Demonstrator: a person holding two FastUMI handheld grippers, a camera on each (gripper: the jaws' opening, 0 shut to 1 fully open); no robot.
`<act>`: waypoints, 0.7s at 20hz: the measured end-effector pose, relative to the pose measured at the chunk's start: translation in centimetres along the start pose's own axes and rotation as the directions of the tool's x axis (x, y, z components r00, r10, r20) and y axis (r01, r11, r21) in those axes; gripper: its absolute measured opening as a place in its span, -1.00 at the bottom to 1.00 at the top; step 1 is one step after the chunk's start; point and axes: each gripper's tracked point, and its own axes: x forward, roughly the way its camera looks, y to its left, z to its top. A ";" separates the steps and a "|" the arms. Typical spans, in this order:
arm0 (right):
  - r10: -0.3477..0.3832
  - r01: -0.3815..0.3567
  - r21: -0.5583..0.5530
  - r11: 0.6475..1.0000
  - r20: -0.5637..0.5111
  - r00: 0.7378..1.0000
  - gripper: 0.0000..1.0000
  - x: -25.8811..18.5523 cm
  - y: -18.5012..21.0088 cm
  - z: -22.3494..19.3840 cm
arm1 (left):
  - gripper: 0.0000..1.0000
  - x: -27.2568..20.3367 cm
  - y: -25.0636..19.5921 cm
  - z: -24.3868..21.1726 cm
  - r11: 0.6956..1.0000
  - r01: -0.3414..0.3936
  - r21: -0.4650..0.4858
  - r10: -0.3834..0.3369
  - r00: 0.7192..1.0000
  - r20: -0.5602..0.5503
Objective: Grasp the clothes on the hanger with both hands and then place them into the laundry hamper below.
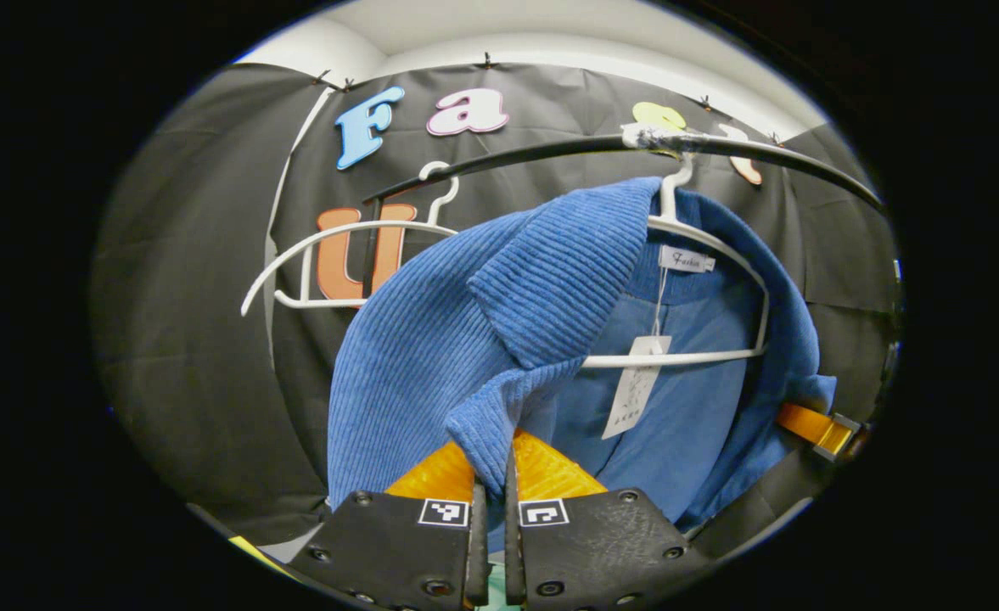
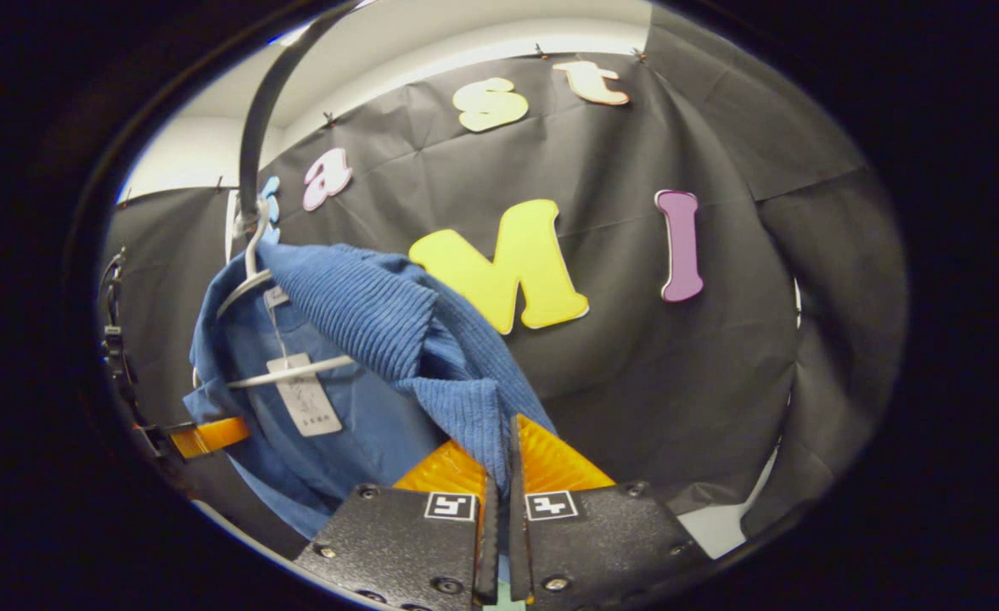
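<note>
1. Closest to the left camera, the left tool (image 1: 492,475) has its two orange fingers (image 1: 431,475) drawn together on a fold of the blue jacket (image 1: 431,339), which is pinched between them at the front edge.
2. Closest to the right camera, the right tool (image 2: 499,462) is likewise drawn narrow, with both its fingers (image 2: 550,462) pressing on the opposite front edge of the jacket (image 2: 380,322).
3. Just past the fingers, the ribbed cloth rises from each pinch toward the collar, and the jacket's smooth lining (image 1: 686,407) lies open between the two held edges.
4. Against that lining hangs a white paper tag (image 1: 635,386) on a thin string, below a small sewn label (image 1: 686,260) at the neck.
5. Inside the jacket's shoulders sits a white hanger (image 1: 703,356), its lower bar crossing the lining and its hook over the black rail (image 1: 550,151) above the jacket, so the garment still hangs there.
6. Low beside the jacket's far edge, in the left gripper view, the other tool's orange finger (image 1: 809,424) shows against the cloth.
7. Along the rail, away from the jacket, hangs a second white hanger (image 1: 338,255), bare.
8. Behind the jacket and rail stands the black cloth wall (image 2: 720,356), with a pale ceiling (image 2: 465,34) above it.
</note>
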 end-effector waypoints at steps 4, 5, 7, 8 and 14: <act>0.011 -0.013 0.064 0.998 0.035 0.999 -0.84 0.6 -0.9 2.7 | -0.88 0.1 0.4 2.4 0.999 0.040 -0.031 -0.039 0.999 0.020; 0.012 -0.016 0.084 0.996 0.053 0.999 -0.84 0.6 -1.2 3.6 | -0.96 -0.1 1.1 3.0 0.999 0.020 -0.027 -0.019 0.999 0.034; 0.008 -0.019 0.126 0.992 0.082 0.997 -0.84 0.8 -1.9 5.2 | -0.96 -0.4 2.1 4.5 0.999 -0.007 -0.047 0.010 0.998 0.059; 0.004 -0.018 0.144 0.989 0.099 0.995 -0.84 1.0 -2.3 6.1 | -0.95 -0.6 2.7 5.2 0.998 -0.018 -0.057 0.022 0.997 0.070; 0.004 -0.027 0.150 0.988 0.153 0.988 -0.84 3.3 -2.9 9.8 | -0.96 -0.5 5.5 8.2 0.997 -0.066 -0.048 0.070 0.993 0.097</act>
